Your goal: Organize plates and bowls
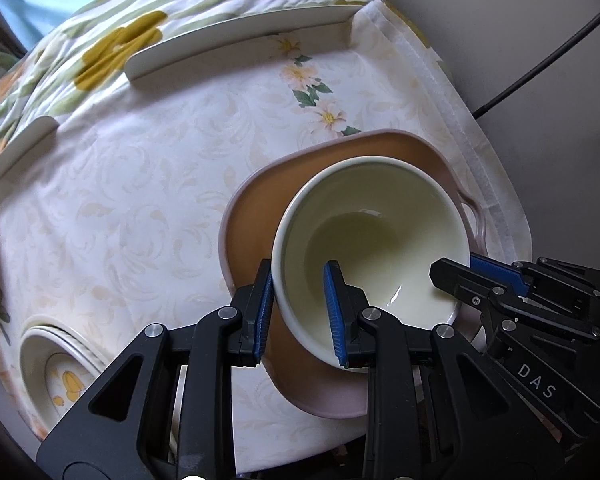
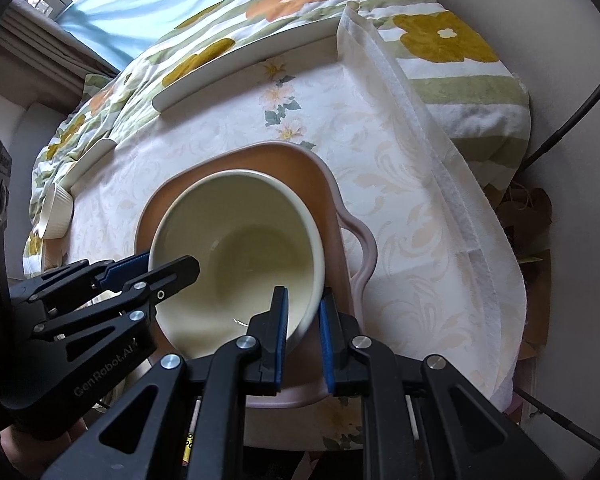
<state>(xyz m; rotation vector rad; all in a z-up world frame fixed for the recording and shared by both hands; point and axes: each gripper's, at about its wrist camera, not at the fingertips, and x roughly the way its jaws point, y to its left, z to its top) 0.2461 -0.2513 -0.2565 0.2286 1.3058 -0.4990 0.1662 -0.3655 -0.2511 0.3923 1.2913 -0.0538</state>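
Note:
A cream bowl sits inside a pink square plate with looped handles on the pale patterned tablecloth. My left gripper is shut on the bowl's near-left rim, one blue pad inside and one outside. My right gripper is shut on the opposite near rim the same way. Each gripper shows in the other's view: the right one at the bowl's right, the left one at its left. Whether the bowl's base touches the plate I cannot tell.
A long white plate lies at the far edge on the flowered cloth, another at the left. A ribbed white cup stands far left. A stack of yellow-printed plates sits near left. The table edge drops off at right.

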